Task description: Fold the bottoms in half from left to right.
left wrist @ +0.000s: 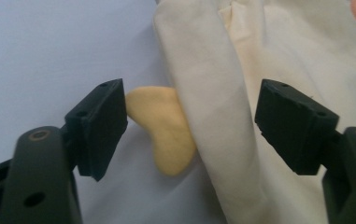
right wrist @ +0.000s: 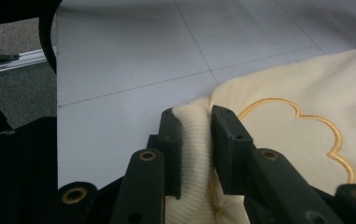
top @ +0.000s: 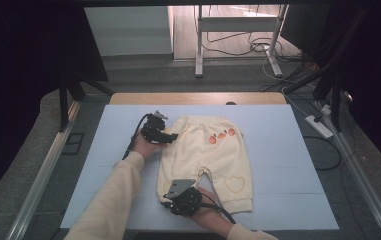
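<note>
On the blue mat (top: pixel 278 130) that covers the bench, a pair of small cream trousers (top: pixel 205 155) lies flat near the middle, waistband toward the far edge and both legs pointing at the near edge. I can see 2 little orange fruit patches (top: pixel 221 135) below the waistband and a heart outline (top: pixel 235 183) stitched on the leg nearer the right edge.

My left gripper (top: pixel 170 136) sits at the left end of the waistband, on the side toward the mat's left edge. In the left gripper view (left wrist: pixel 189 126) its 2 black jaws stand well apart, with the folded edge of the trousers (left wrist: pixel 222 112) running between them and a small yellow tab (left wrist: pixel 164 128) poking out from under the fabric beside one jaw. The pads are not pressing on the cloth, so it holds nothing.

My right gripper (top: pixel 170 192) is at the near edge of the mat, at the hem of the leg on the left side. In the right gripper view (right wrist: pixel 196 149) the jaws are drawn narrow and clamp the ribbed cuff (right wrist: pixel 194 140) of that leg, which bulges up between the pads. A yellow stitched outline (right wrist: pixel 306 126) shows on the fabric just beside the grip.

My left sleeve (top: pixel 115 195) comes in from the near edge, across the mat's near left part.
</note>
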### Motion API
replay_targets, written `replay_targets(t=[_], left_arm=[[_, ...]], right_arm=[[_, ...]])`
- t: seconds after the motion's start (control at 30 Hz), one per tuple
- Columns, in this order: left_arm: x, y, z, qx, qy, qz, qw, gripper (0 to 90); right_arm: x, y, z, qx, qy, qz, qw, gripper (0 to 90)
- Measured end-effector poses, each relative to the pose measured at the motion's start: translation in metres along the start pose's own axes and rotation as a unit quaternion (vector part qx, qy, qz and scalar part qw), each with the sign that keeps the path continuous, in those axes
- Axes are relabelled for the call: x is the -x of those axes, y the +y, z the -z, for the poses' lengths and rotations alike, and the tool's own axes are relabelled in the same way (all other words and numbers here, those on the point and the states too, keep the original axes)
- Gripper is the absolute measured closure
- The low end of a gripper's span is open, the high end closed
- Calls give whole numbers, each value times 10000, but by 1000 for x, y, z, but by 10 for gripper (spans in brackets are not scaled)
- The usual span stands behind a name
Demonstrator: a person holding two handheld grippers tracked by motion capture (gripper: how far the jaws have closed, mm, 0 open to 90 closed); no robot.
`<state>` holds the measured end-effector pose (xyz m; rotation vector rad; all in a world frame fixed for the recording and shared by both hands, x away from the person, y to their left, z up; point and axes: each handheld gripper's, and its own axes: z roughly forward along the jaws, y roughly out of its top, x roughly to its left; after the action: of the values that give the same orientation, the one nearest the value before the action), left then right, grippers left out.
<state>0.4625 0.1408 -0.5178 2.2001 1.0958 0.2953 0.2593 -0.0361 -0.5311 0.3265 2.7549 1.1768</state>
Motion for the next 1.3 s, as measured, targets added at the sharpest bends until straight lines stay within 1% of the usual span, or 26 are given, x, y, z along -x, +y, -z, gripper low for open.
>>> replay_targets(t=[0.07,0.13,0.17,0.27,0.33,0.4,0.47,0.53,0.57,0.67,0.77,0.9,1.0,1.03,1.2,1.3], left_arm=[[0,-1,-4,-53,-48,24,10000,307],[0,-2,-9,-129,-32,5,9999,312],[0,-2,-11,-161,-58,1,9999,315],[2,-3,-16,-190,-144,40,9997,373],[2,-2,-16,-145,-236,35,9996,454],[1,-2,-16,-152,-331,53,9993,561],[1,-2,-14,-156,-370,39,9992,685],[1,-2,-12,-150,-415,12,9990,761],[1,-2,-11,-143,-430,21,9990,779],[1,-2,-9,-109,-485,59,9987,796],[0,-1,-6,-79,-527,77,9986,812],[-2,-1,-3,-55,-576,140,9982,815],[-3,-1,0,-9,-606,166,9980,816],[-3,-1,1,15,-614,163,9980,816],[-3,-1,7,97,-644,190,9977,817],[-3,-1,10,131,-672,198,9975,818]], right_arm=[[0,0,0,1,-1,5,10000,740],[0,0,0,0,-1,-4,10000,740],[0,0,0,1,0,8,10000,740],[0,-1,0,18,19,-4,10000,739],[0,0,0,-2,5,21,10000,739],[0,-1,0,-3,-1,27,10000,739],[0,-1,0,29,-1,5,10000,739],[-1,-1,0,30,-7,4,10000,739],[-1,-1,0,33,-9,4,10000,740],[-2,-1,2,3,-47,59,10000,741],[-1,-1,3,147,17,-49,9999,743],[-1,-1,6,274,42,-124,9995,745],[-2,0,7,323,33,-86,9994,745],[-2,0,7,300,19,-69,9995,745],[-3,1,9,417,53,-71,9991,745],[-4,1,10,438,48,-55,9990,745]])
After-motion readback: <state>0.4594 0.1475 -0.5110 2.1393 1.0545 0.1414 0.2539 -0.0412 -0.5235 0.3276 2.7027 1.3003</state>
